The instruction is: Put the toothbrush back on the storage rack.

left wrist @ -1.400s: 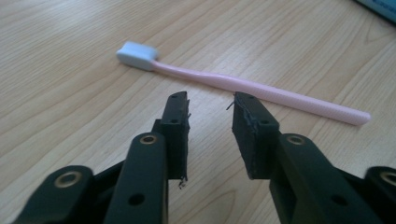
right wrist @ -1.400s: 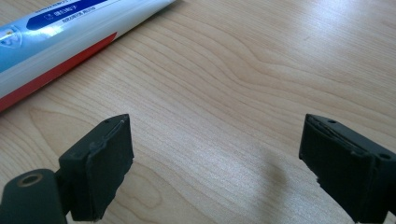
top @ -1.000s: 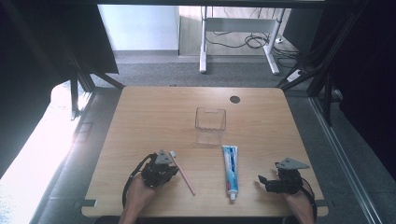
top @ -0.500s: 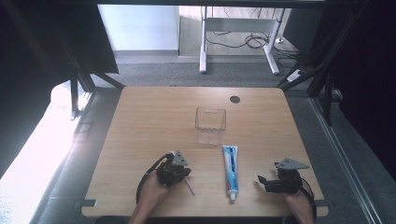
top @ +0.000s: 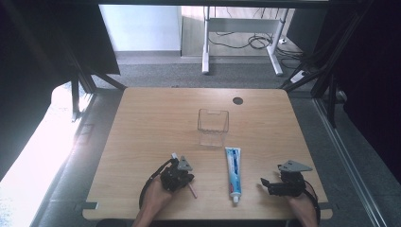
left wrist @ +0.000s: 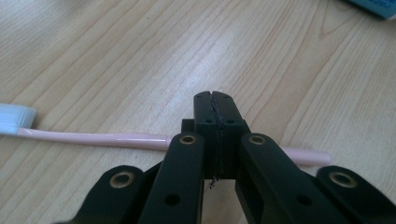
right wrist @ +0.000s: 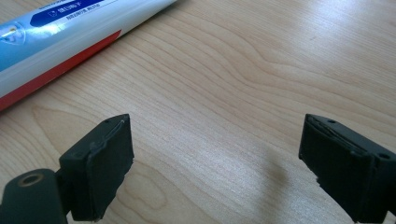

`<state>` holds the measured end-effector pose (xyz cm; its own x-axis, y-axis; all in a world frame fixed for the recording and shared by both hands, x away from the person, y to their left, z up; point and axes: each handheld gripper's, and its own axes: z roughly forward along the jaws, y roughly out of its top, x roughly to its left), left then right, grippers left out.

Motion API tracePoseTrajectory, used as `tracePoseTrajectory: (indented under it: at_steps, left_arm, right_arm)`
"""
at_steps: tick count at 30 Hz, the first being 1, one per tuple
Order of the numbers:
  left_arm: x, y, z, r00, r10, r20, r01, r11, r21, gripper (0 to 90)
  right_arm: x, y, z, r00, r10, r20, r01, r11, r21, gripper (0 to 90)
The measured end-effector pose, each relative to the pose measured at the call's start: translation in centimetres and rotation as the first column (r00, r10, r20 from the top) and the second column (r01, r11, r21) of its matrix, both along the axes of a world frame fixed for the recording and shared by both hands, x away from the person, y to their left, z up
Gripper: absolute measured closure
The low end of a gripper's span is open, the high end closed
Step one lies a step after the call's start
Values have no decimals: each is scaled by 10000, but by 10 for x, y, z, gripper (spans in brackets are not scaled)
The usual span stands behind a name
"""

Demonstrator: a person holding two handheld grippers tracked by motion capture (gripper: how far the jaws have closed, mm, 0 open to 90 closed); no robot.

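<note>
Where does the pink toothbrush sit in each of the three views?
High view: the pink toothbrush lies low and left of centre, under the left gripper.
Left gripper view: it crosses mid-frame, bristles far left, behind the shut jaws.
Right gripper view: not in it.
Shared landmark: the toothpaste tube.

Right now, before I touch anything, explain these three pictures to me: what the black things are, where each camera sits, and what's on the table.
There is no robot here. A person holds a hand-held two-jaw gripper in each hand. The high view looks down on the wooden table from above the person's side. The other two cameras ride on the grippers and look along their black jaws.

On the table lie a pink toothbrush, a toothpaste tube and a clear empty container.

The left gripper is shut, its pads together right over the toothbrush handle. Whether it pinches the handle can't be told. The right gripper is open and holds nothing, with the tube lying beside it.
</note>
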<state>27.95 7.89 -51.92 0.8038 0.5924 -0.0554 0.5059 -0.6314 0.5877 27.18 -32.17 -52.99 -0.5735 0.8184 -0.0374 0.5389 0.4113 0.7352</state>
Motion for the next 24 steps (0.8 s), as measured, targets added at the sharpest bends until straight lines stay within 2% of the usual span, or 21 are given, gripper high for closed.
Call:
tracePoseTrajectory:
  at_steps: [6,24]
  left_arm:
    - [-3,5,-1,9998,177,-33,-176,9997,171,894]
    - [-11,24,0,9979,563,-321,-556,9982,212,888]
  right_arm:
    - [0,0,0,10000,-38,21,38,10000,4,103]
    - [0,1,-1,10000,-34,-89,35,10000,28,105]
